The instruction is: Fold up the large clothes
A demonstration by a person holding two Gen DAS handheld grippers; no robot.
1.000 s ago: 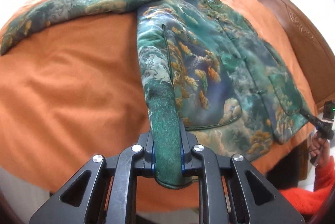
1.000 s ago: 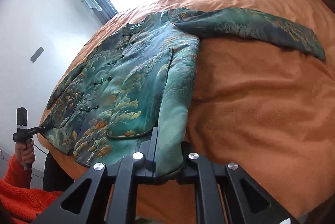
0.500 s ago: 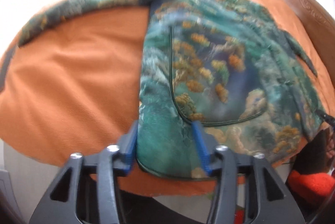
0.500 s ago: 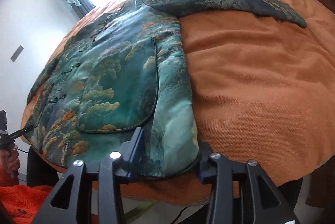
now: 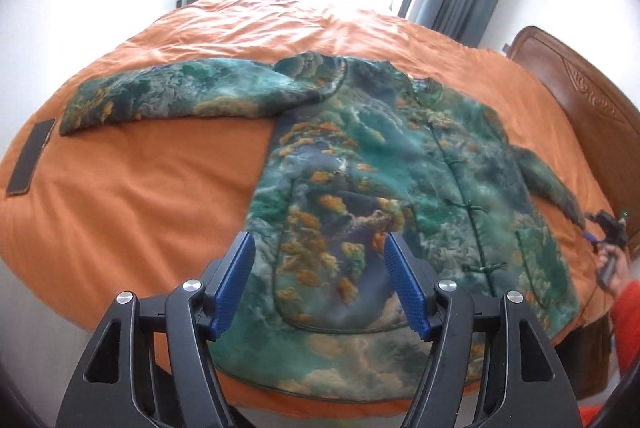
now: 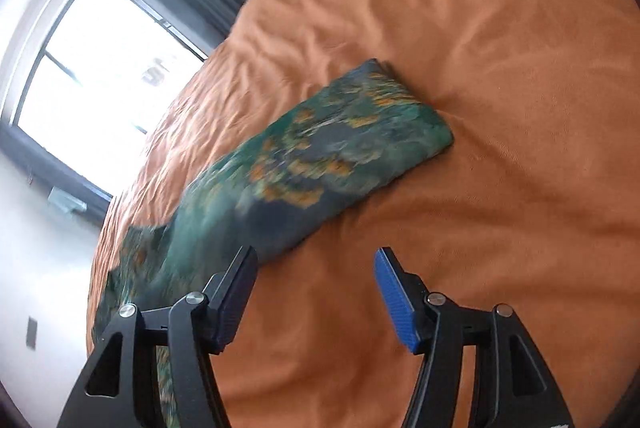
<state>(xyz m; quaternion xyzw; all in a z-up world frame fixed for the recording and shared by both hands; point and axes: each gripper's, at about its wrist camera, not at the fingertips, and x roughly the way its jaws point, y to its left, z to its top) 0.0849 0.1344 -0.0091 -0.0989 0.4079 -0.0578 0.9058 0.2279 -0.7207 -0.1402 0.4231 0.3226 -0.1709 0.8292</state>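
Your left claw (image 5: 320, 282) stood wide open and held nothing, poised above the hem of the green brocade jacket (image 5: 384, 196) spread flat on the orange bed (image 5: 140, 188). Your right claw (image 6: 316, 292) gaped equally, empty, beside a blurred sleeve (image 6: 320, 156). A dark phone (image 5: 30, 156) lay near the other sleeve's cuff. No writing was legible.

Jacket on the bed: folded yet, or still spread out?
Spread. The jacket lies flat on the orange bedding, buttoned front up, one sleeve stretched sideways; both grippers are open, off it.
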